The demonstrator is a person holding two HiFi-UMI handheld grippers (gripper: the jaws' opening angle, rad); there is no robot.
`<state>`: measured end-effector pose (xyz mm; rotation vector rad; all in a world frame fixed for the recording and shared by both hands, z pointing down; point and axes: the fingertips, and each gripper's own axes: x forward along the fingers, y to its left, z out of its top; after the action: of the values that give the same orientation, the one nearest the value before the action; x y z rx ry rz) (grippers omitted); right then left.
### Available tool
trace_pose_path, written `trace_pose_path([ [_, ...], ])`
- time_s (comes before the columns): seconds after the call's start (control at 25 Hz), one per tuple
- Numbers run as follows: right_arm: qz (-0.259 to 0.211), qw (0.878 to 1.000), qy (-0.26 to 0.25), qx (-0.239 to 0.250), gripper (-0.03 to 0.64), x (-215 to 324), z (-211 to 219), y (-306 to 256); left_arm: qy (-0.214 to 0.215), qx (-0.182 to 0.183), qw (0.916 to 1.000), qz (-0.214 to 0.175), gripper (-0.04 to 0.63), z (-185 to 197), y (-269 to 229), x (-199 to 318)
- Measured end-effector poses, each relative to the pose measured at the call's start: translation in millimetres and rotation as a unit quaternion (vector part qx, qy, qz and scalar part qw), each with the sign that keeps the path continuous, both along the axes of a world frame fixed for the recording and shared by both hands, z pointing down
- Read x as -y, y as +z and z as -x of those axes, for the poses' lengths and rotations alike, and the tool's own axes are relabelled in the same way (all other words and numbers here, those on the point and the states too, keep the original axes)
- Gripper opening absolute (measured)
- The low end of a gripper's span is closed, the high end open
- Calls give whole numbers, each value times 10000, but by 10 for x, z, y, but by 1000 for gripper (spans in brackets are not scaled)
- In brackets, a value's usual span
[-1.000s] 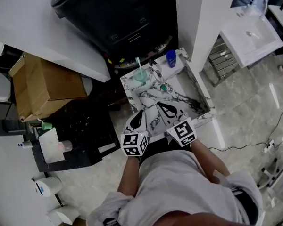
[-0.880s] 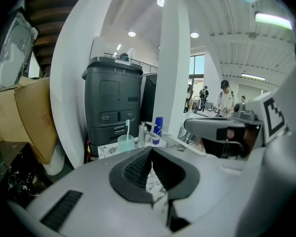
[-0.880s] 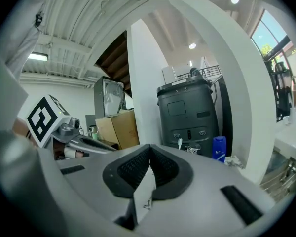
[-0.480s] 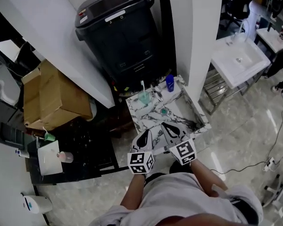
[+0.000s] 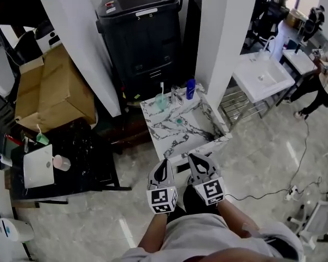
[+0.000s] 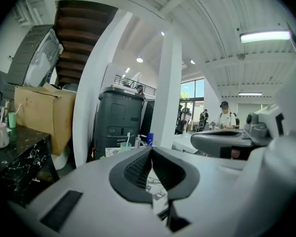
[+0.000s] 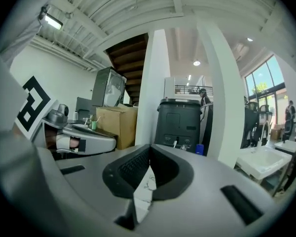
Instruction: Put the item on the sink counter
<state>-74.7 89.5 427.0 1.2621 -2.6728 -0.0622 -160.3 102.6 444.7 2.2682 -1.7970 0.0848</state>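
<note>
Left gripper (image 5: 163,170): lower centre, jaws clenched tip to tip, holding nothing. Right gripper (image 5: 198,164): just beside it, likewise clenched and empty. Marble sink counter (image 5: 165,138): frame centre, directly above both tips. On its upper edge, well apart from the grippers: green cup (image 5: 161,101), glass (image 5: 177,94), blue bottle (image 5: 191,89).

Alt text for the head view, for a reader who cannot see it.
Seen from above, a person holds the left gripper and right gripper side by side, both shut and empty, short of a marble sink counter bearing a green cup and blue bottle. A black bin stands behind it.
</note>
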Motion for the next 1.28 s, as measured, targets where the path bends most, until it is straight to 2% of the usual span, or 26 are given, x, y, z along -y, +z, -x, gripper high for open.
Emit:
trace_pose_path([
  [0.12, -51, 10000, 38, -67, 5, -144, -98, -104, 41, -69, 9999, -80, 11, -98, -107, -192],
  [0.2, -155, 9998, 30, -86, 5, -165, -139, -202, 9, 35, 9998, -201, 11, -109, -194, -264],
  [0.48, -633, 9979, -47, 111, 5, -116, -220, -735, -352, 130, 9970, -684, 11, -33, -685, -261],
  [0.8, -921, 9950, -39, 385, 5, -206, -479, -1011, -148, 11, 9955, -941, 11, -481, -947, -254],
  [0.92, -996, 9942, -19, 398, 5, -238, -554, -1136, -111, 115, 9939, -1096, 11, -562, -1061, -231],
  [1.28, -991, 9938, 208, 455, 5, -194, -830, -1136, -27, 331, 9945, -996, 11, -722, -1061, -215],
])
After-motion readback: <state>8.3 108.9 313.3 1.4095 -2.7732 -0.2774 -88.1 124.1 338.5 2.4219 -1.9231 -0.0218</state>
